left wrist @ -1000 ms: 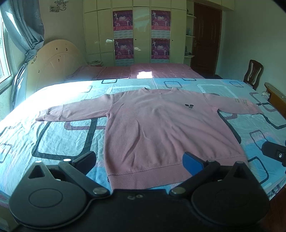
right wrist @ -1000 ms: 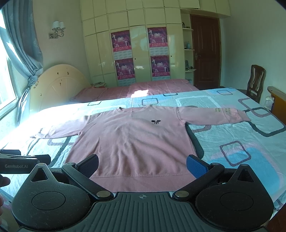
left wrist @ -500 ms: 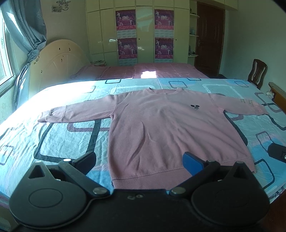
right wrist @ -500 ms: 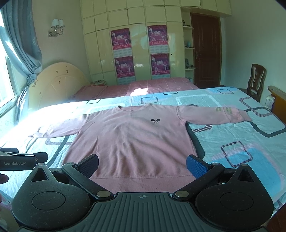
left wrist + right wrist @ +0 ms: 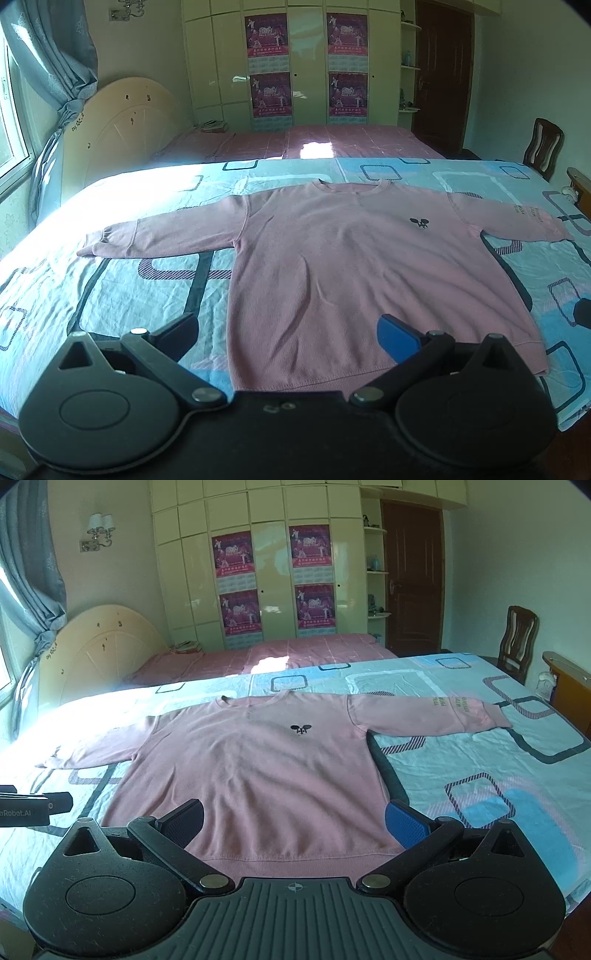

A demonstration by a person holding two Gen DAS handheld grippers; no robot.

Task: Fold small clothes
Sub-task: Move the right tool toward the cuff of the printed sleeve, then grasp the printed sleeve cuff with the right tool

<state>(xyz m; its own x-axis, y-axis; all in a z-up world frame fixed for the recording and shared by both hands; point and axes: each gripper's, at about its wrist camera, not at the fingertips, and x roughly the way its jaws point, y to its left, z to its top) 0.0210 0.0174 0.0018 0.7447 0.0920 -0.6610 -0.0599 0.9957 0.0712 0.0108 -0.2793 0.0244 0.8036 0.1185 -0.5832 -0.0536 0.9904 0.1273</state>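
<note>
- The pink sweatshirt (image 5: 354, 273) lies flat, front up, on the bed (image 5: 110, 291); collar away from us, hem nearest; sleeves spread out to left and right, so its long axis runs across the bed.
- Against the earlier frames, we see it slightly further right in the left view; its lay is unchanged.
- Our left tool (image 5: 291, 336) and right tool (image 5: 293, 818) hover wide apart over the hem, empty; bare sheet flanks both sides.
</note>
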